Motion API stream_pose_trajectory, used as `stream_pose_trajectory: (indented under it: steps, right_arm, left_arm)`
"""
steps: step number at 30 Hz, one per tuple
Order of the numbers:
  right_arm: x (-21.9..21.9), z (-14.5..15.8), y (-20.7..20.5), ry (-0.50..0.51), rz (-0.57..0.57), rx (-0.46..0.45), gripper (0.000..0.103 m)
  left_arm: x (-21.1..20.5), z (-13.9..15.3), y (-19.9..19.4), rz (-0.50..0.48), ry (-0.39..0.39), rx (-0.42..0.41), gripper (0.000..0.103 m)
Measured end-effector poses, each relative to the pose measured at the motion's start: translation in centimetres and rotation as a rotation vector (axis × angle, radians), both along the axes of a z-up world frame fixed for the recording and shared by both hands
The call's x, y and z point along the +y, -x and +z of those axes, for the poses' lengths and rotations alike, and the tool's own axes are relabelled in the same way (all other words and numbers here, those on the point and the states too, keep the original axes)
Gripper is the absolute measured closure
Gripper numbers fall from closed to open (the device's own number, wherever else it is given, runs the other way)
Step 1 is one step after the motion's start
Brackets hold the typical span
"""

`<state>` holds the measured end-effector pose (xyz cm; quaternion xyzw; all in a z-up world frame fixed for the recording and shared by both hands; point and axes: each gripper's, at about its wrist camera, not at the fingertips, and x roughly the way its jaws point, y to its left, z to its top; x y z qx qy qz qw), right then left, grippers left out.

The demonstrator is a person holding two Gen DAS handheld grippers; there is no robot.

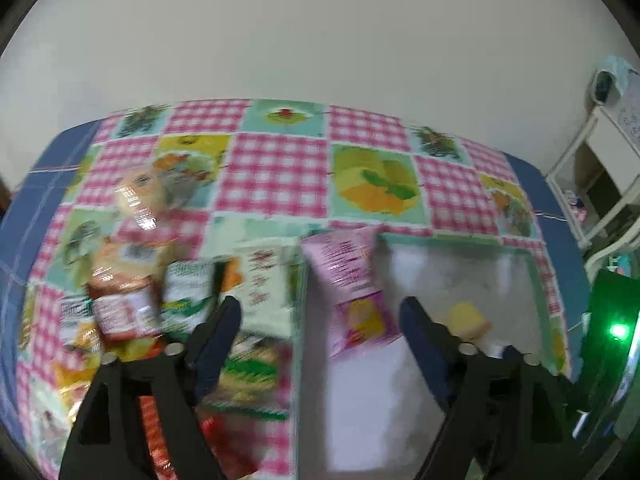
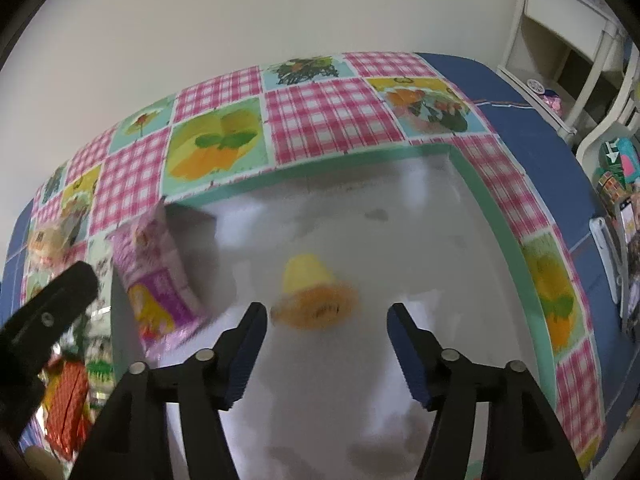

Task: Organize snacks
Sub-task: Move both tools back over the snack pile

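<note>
A white box with a teal rim [image 2: 500, 216] sits on the patchwork tablecloth. Inside it, a pink snack packet [image 1: 352, 292] leans against the left wall. My left gripper [image 1: 320, 316] hangs open above the box, the packet between its fingers with a gap on each side. A yellow jelly cup [image 2: 312, 292] with an orange lid lies tilted on the box floor. My right gripper [image 2: 326, 316] is open, its tips just short of the cup, which the pads do not touch. The right wrist view also shows the pink packet [image 2: 156, 276] and the left gripper [image 2: 52, 304].
Several snack packets [image 1: 120, 304] lie heaped on the tablecloth [image 1: 280, 176] left of the box. A white shelf unit [image 2: 560, 20] stands past the table's right end. A dark device with a green light [image 1: 618, 332] is at the right.
</note>
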<state>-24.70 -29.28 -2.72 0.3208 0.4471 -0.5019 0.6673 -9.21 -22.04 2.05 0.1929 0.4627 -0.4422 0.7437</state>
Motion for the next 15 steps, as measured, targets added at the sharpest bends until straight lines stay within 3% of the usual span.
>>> stream_pose_trajectory:
  steps: [8, 15]
  right_arm:
    - [3.7, 0.9, -0.4, 0.0, 0.055, 0.023, 0.018]
    - [6.9, 1.1, -0.7, -0.024, 0.096, 0.027, 0.01]
  left_arm:
    - [5.1, -1.1, -1.2, 0.123, -0.104, -0.127, 0.009]
    - [9.6, -2.5, -3.2, 0.23, -0.181, -0.069, 0.006]
